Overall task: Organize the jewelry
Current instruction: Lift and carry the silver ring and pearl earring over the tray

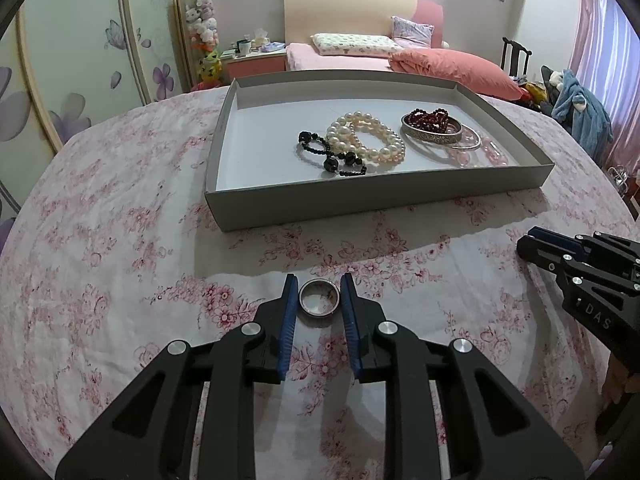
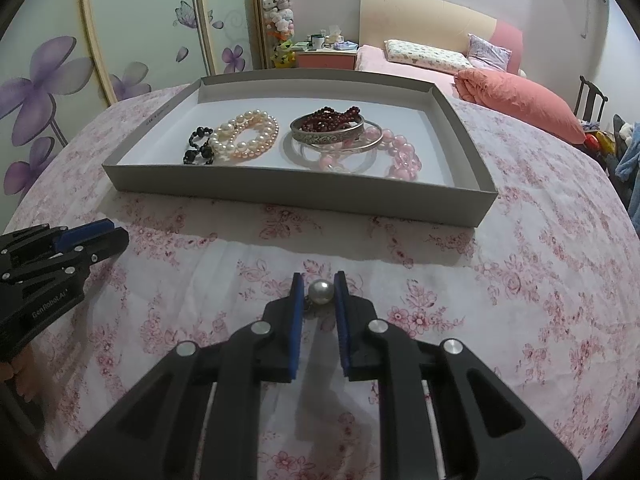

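A grey tray (image 1: 376, 196) on the floral tablecloth holds a black bead bracelet (image 1: 332, 154), pearl bracelets (image 1: 366, 140), a dark red bead string (image 1: 430, 118) inside a silver bangle (image 1: 432, 136) and pink beads (image 1: 490, 152). My left gripper (image 1: 320, 298) is closed around a silver ring (image 1: 319, 298) at table level in front of the tray. My right gripper (image 2: 319, 292) is closed on a silver pearl bead (image 2: 321, 292) with a small chain behind it. The same tray (image 2: 296, 192) and jewelry show in the right wrist view.
The right gripper (image 1: 580, 264) shows at the right edge of the left wrist view; the left gripper (image 2: 60, 256) at the left edge of the right wrist view. A bed (image 1: 360, 56), a nightstand (image 1: 256, 60), a chair (image 1: 516, 56) and wardrobe doors stand behind the table.
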